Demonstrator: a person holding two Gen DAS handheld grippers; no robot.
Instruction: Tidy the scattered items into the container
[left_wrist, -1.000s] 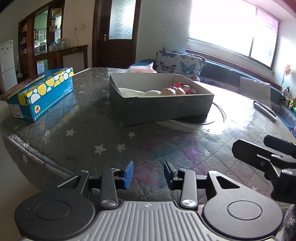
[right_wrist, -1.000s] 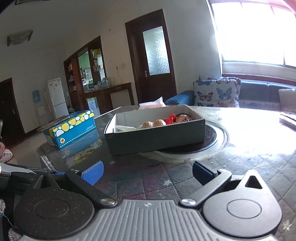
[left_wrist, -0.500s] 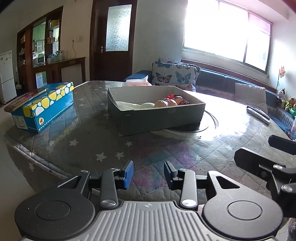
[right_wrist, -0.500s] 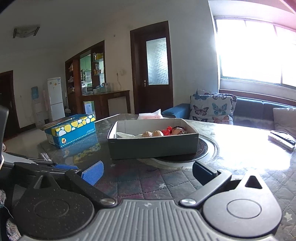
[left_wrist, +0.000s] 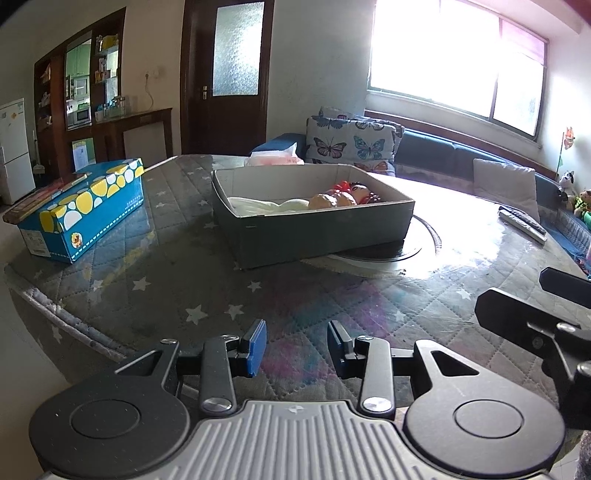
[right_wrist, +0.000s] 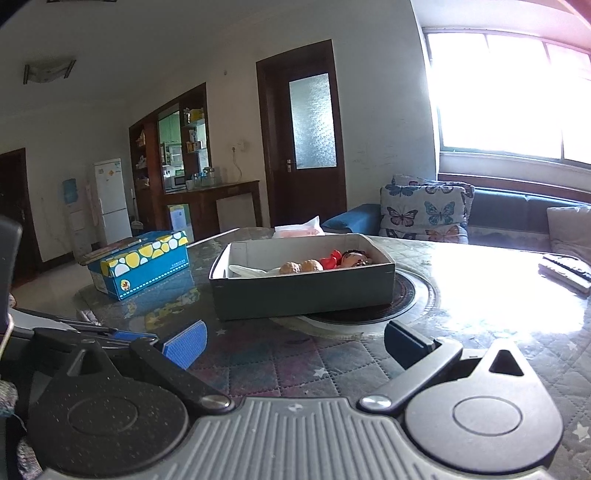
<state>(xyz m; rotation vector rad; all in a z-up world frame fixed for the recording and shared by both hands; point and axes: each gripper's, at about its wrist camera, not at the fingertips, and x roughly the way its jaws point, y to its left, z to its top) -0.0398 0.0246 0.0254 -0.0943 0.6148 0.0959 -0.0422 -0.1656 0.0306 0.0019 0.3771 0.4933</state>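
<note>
A grey cardboard box (left_wrist: 317, 236) stands in the middle of the table, partly on a dark turntable; it also shows in the right wrist view (right_wrist: 303, 291). Inside lie a white cloth (left_wrist: 266, 205), two brown walnuts (right_wrist: 301, 266) and a red toy figure (left_wrist: 351, 189). My left gripper (left_wrist: 296, 347) is open and empty, held back over the table's near edge. My right gripper (right_wrist: 295, 341) is wide open and empty, also well short of the box.
A blue box with yellow and white dots (left_wrist: 81, 210) stands at the table's left. A remote control (left_wrist: 522, 223) lies at the far right. A pink tissue pack (left_wrist: 275, 158) sits behind the grey box. The quilted star cloth (left_wrist: 166, 288) covers the table.
Both grippers have drawn back and risen from the table, so the box looks smaller and farther. Jaw openings are unchanged.
</note>
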